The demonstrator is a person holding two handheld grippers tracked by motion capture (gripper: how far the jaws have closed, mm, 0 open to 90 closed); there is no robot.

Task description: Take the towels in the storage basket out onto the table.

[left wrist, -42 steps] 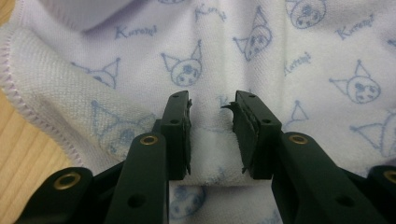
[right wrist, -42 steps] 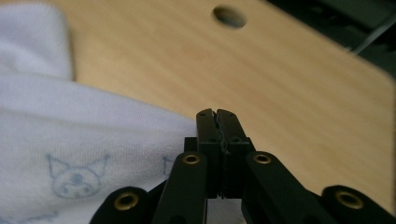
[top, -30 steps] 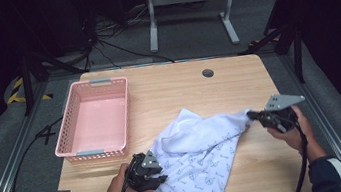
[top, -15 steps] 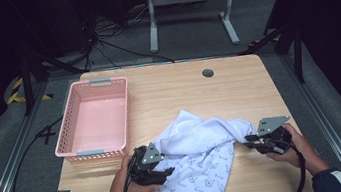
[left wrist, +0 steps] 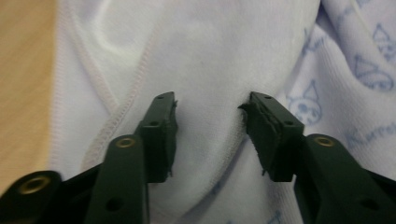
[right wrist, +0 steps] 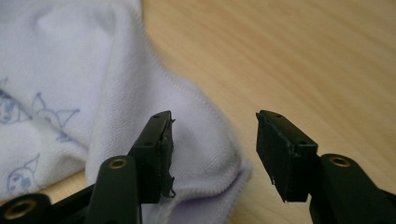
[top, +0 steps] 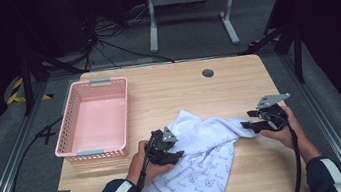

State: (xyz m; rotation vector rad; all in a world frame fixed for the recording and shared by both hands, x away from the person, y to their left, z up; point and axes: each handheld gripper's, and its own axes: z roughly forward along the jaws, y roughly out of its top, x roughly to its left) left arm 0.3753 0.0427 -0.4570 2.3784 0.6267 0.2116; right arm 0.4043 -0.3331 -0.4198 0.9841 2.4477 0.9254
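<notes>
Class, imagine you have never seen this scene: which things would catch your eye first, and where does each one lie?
First, the white cloth with small blue printed figures, crumpled on the near part of the wooden table and hanging over its front edge. Next, the pink basket with nothing in it at the table's left side. Then the left gripper at the cloth's left part and the right gripper at its right tip, both with jaws apart.

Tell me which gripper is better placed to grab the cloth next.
Probably the left gripper: its open jaws straddle a raised fold of the cloth. The right gripper is open at the cloth's corner, half over bare table.
</notes>
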